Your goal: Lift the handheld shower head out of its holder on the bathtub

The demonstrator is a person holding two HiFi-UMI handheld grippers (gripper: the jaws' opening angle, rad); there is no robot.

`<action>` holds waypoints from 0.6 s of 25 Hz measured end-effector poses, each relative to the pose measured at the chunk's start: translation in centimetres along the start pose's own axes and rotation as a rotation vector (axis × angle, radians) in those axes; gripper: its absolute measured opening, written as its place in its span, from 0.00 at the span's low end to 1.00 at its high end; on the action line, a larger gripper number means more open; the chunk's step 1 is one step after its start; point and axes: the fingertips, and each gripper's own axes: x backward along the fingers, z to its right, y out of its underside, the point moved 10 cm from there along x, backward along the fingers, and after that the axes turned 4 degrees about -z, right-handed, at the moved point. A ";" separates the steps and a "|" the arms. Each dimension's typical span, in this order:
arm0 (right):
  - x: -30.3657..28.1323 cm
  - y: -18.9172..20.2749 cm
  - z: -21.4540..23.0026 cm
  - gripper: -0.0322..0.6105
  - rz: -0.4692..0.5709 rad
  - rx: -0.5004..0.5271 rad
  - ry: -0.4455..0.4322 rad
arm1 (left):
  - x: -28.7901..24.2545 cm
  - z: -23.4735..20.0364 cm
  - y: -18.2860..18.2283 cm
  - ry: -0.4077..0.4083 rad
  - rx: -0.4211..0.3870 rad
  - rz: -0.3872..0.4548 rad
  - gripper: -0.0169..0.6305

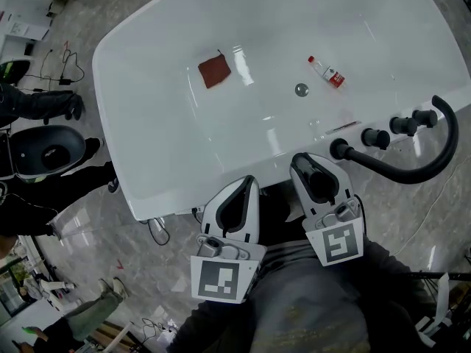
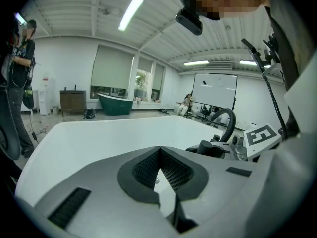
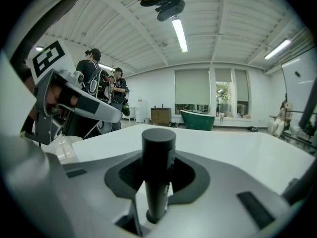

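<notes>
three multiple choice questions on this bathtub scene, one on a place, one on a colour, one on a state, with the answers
1. Where does the small bottle lie?
A. on the floor
B. inside the bathtub, near the drain
C. on the rim beside the knobs

2. What colour is the cloth in the tub?
A. reddish brown
B. blue
C. yellow

3. What stands between the jaws of the right tool?
A. nothing
B. the bottle
C. the black handheld shower head

Answers:
1 B: the head view shows it on the white tub bottom, just right of the drain.
2 A: it is a rust-coloured square.
3 C: the right gripper view shows the jaws closed on the black upright handle.
</notes>
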 end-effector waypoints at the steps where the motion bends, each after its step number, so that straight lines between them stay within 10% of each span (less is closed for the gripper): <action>1: 0.0 0.2 0.1 0.22 -0.008 -0.002 -0.001 | 0.0 0.1 -0.1 0.000 0.000 0.001 0.03; 15: 0.3 -3.5 0.4 0.22 0.012 -0.022 -0.008 | 1.4 -0.2 -3.3 0.007 -0.002 0.021 0.03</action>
